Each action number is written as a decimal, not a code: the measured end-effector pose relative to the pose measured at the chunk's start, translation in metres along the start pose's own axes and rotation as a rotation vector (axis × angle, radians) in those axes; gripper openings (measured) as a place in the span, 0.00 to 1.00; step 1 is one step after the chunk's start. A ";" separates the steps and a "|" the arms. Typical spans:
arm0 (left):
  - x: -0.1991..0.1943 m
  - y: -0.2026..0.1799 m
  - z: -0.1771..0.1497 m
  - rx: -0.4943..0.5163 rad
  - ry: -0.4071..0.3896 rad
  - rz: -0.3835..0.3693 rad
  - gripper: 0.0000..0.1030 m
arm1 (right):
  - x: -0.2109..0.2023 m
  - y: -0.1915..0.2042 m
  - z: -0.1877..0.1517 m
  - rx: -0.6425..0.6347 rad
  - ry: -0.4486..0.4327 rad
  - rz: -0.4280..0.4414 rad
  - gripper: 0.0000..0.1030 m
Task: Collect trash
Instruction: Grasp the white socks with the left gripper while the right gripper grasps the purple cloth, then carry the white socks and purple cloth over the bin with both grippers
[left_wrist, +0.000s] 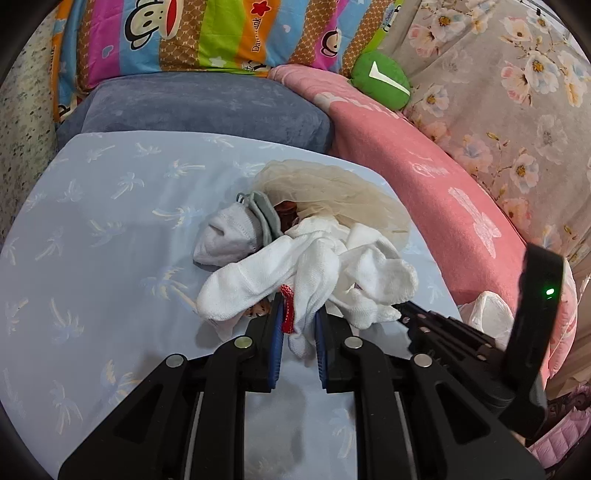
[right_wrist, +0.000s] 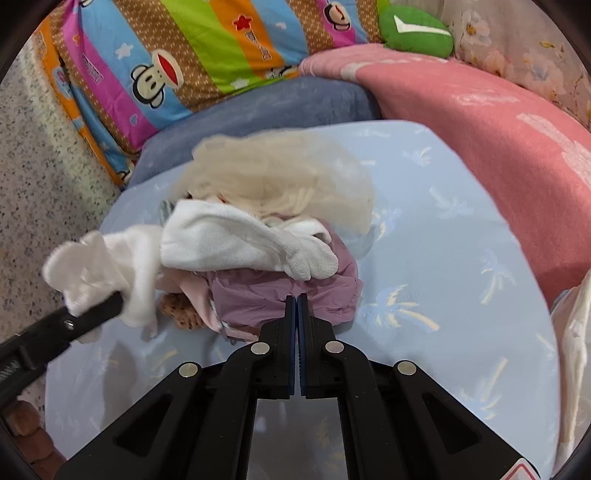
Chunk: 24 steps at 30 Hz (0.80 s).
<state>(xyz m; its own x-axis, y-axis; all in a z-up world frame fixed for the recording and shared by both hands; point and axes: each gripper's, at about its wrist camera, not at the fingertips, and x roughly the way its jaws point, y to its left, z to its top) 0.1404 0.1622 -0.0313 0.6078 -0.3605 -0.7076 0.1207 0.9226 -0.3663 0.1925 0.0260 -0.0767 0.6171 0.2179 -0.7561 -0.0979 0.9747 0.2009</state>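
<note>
A heap of small items lies on a light blue palm-print cloth (left_wrist: 92, 221): white socks (left_wrist: 258, 280), a grey sock (left_wrist: 225, 236), a beige mesh net (left_wrist: 332, 192) and a red beaded strip (left_wrist: 287, 308). My left gripper (left_wrist: 299, 314) is shut on a white sock, with the red strip beside its left pad. In the right wrist view the heap shows white socks (right_wrist: 240, 240), the beige net (right_wrist: 280, 173) and a mauve cloth (right_wrist: 280, 295). My right gripper (right_wrist: 297, 299) is shut on the mauve cloth's near edge. The left gripper's finger (right_wrist: 74, 325) enters from the left.
A blue-grey cushion (left_wrist: 199, 107), a striped monkey-print pillow (left_wrist: 192, 33), a pink blanket (left_wrist: 424, 177), a green cushion (left_wrist: 380, 79) and floral fabric (left_wrist: 517, 92) ring the cloth. A speckled floor (right_wrist: 44, 184) lies left. A white plastic bag (right_wrist: 576, 350) sits at right.
</note>
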 end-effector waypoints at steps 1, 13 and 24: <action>-0.002 -0.002 0.000 0.004 -0.004 -0.001 0.15 | -0.009 0.000 0.003 0.001 -0.019 0.003 0.01; -0.031 -0.038 0.002 0.060 -0.066 -0.021 0.15 | -0.119 -0.004 0.026 -0.005 -0.226 0.026 0.01; -0.057 -0.080 0.003 0.125 -0.129 -0.056 0.15 | -0.199 -0.024 0.029 -0.003 -0.362 0.016 0.01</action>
<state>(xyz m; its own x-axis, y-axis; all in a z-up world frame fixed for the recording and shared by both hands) 0.0984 0.1099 0.0404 0.6920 -0.3984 -0.6020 0.2489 0.9144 -0.3191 0.0947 -0.0422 0.0872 0.8520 0.2014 -0.4833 -0.1112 0.9716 0.2089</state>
